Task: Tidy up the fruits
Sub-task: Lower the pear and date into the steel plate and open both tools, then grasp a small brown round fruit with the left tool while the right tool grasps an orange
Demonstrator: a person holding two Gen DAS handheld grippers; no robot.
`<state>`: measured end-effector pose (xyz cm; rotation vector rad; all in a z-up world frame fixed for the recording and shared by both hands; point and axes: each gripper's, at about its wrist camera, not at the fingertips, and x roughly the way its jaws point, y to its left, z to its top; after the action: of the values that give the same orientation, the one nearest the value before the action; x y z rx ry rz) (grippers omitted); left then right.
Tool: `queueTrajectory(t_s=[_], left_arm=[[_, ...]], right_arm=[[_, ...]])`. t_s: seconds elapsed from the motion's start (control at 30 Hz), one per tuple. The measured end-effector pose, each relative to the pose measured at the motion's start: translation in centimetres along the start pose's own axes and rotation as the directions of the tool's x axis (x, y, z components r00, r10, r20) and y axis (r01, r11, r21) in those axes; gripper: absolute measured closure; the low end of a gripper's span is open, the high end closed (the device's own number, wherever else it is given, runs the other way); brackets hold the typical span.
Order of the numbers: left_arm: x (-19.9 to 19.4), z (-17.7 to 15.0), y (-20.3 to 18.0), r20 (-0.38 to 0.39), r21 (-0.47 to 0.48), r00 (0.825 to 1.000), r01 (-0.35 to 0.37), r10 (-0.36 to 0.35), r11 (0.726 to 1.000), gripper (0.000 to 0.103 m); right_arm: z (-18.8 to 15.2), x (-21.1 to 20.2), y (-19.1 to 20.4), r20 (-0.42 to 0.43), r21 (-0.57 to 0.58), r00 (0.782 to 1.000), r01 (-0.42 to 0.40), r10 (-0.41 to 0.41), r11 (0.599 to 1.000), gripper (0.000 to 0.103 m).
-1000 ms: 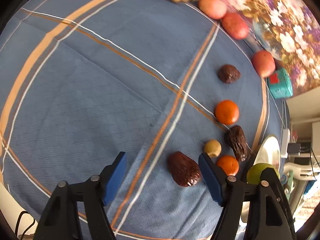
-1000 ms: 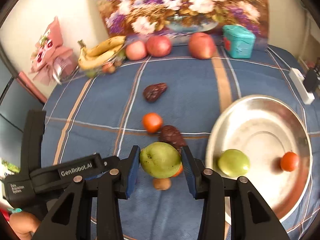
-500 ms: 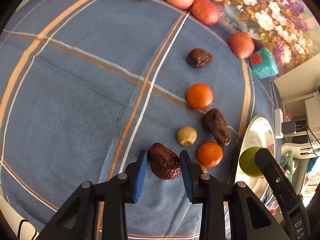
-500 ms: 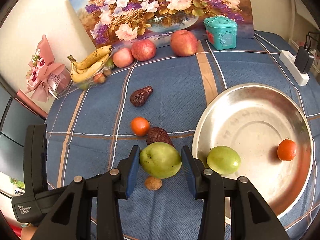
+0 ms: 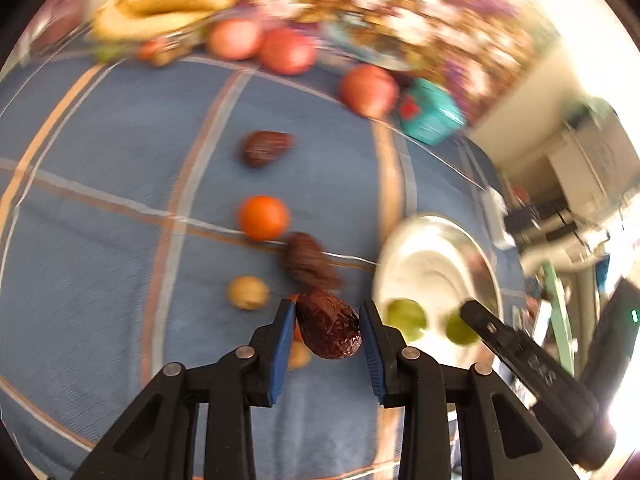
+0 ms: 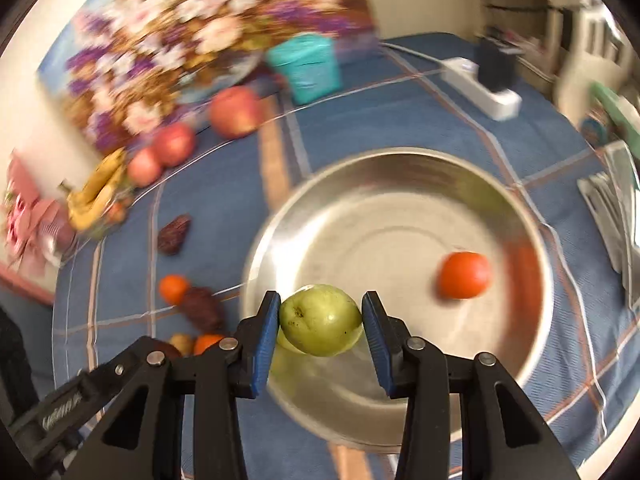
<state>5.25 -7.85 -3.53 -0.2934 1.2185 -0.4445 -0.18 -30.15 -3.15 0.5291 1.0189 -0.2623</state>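
My left gripper (image 5: 327,330) is shut on a dark wrinkled date (image 5: 328,328) and holds it above the blue cloth, left of the metal bowl (image 5: 436,248). My right gripper (image 6: 320,320) is shut on a green apple (image 6: 320,320) over the near-left part of the metal bowl (image 6: 400,208). In the bowl lie an orange fruit (image 6: 464,275) and a second green apple, mostly hidden behind the held one. On the cloth lie an orange (image 5: 263,217), two more dates (image 5: 266,148) (image 5: 308,260) and a small tan fruit (image 5: 248,292).
Red apples (image 5: 366,90), bananas (image 5: 160,10) and a teal box (image 5: 428,114) stand along the far edge before a flower painting. A white power strip (image 6: 480,84) lies at the back right. The right gripper's arm (image 5: 532,368) shows at the lower right of the left wrist view.
My left gripper closed on the date and lifted it, swinging toward the bowl. My right gripper carried the green apple right, from over the cloth to over the bowl.
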Motion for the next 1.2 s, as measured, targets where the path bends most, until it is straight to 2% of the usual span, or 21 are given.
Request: queueTrajectory(t_s=[0.1,0.2,0.37,0.43,0.6,0.93,1.0,1.1,1.2], left_arm=[[0.5,-1.2,-2.9,-0.016,0.11,0.999,0.031,-0.029,0.993,0.068],[1.5,-2.4,-5.7,-0.042,0.214,0.998,0.054,-0.046,0.975,0.068],[2.6,-3.7,-8.0,-0.069,0.321,0.997,0.058,-0.037,0.945,0.068],[2.8,-3.8,-8.2,-0.07,0.332,0.997,0.052,-0.03,0.942,0.067],[3.2,-3.4,-7.5,-0.095,0.302,0.995,0.058,-0.03,0.951,0.062],[2.7,-2.6,-5.4,-0.077,0.217,0.997,0.04,-0.023,0.975,0.058],[2.4,-2.2,-4.6,-0.056,0.185,0.998,-0.011,0.021,0.983,0.046],[1.9,-1.5,-2.9,-0.025,0.132,0.993,-0.109,0.113,0.985,0.044],[1.4,-0.8,-0.7,0.004,0.068,0.972,-0.233,0.234,0.97,0.038]], right_arm=[[0.2,-0.5,-1.5,0.015,0.048,1.0,0.017,-0.018,0.999,0.059],[0.4,-0.8,-2.6,0.023,0.062,0.998,0.049,-0.051,0.997,0.059],[0.5,-0.7,-3.2,0.014,0.078,0.999,0.047,-0.048,0.996,0.059],[0.5,-0.5,-3.1,0.007,0.077,0.999,0.053,-0.054,0.996,0.059],[0.3,-0.2,-3.2,-0.009,0.08,0.998,0.063,-0.063,0.995,0.059],[0.5,-0.4,-3.0,0.006,0.072,0.998,0.064,-0.065,0.995,0.059],[0.4,-0.4,-2.8,0.005,0.065,0.998,0.061,-0.062,0.996,0.059],[0.3,-0.3,-2.3,0.0,0.045,0.998,0.059,-0.059,0.997,0.059],[0.2,-0.1,-1.5,-0.005,0.009,0.998,0.058,-0.058,0.998,0.059]])
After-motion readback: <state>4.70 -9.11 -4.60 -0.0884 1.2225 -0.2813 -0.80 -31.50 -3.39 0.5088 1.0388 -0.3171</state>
